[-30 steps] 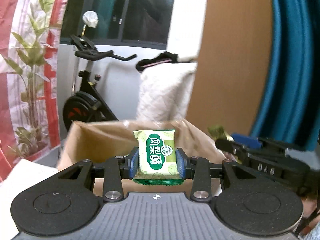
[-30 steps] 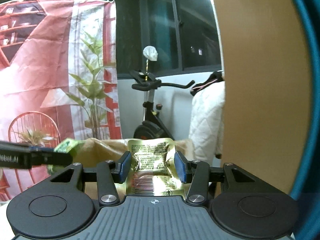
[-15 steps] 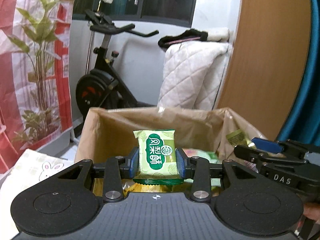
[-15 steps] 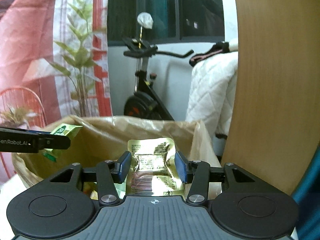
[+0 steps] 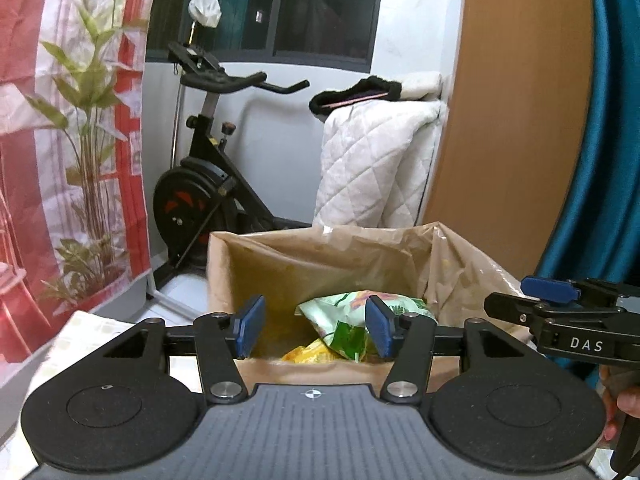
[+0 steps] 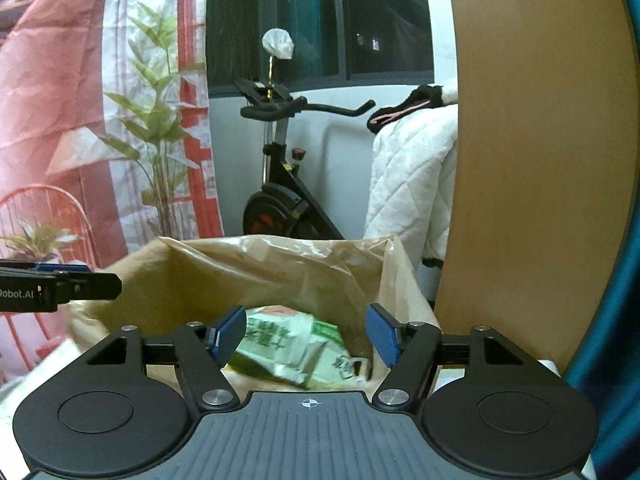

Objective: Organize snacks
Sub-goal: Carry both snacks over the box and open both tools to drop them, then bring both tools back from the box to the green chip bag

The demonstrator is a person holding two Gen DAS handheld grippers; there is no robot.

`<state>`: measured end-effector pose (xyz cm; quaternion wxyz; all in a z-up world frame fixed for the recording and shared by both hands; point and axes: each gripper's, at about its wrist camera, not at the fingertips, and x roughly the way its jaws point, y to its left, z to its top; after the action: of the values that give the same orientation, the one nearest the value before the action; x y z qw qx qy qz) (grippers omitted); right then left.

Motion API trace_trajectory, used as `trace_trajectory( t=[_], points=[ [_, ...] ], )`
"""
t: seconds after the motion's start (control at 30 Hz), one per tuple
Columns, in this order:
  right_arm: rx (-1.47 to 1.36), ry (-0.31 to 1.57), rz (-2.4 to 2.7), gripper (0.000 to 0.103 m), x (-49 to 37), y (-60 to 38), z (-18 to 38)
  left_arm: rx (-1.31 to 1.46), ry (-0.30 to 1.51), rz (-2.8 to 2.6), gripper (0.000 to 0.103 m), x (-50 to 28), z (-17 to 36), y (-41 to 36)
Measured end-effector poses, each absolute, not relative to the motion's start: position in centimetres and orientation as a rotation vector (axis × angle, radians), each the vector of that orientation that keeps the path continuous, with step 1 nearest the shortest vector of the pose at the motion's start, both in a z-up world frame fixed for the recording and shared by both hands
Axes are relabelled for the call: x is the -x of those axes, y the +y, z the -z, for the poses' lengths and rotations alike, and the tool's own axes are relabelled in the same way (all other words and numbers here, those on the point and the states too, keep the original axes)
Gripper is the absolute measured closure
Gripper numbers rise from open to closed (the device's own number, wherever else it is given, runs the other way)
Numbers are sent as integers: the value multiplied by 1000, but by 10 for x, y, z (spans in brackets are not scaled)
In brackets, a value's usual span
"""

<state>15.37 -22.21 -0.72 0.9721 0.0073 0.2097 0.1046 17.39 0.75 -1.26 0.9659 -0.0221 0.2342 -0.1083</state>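
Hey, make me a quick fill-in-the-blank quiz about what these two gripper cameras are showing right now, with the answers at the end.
1. The left gripper is ____, with nothing between its fingers.
2. The snack packets lie inside a brown ____.
3. Behind the bag stands an exercise ____.
4. The pads on the right gripper are coloured ____.

Answers: open; bag; bike; blue

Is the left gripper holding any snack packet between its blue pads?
No, the left gripper stands open, nothing between its pads; snack packets lie in the brown paper bag.
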Motion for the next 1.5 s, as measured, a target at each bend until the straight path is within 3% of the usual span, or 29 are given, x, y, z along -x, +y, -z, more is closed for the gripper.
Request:
trace_trajectory(
  t=[0.37,0.67,1.5],
  points=[
    [-51,413,-249,40,-83,-208,6,39,473,247,45,-113,6,25],
    [-88,468,-274,40,-49,-191,36,21,491,243,45,-86,25,44],
    [-48,657,-293,40,-66,-158,115,102,630,231,46,-100,92,83]
  ],
)
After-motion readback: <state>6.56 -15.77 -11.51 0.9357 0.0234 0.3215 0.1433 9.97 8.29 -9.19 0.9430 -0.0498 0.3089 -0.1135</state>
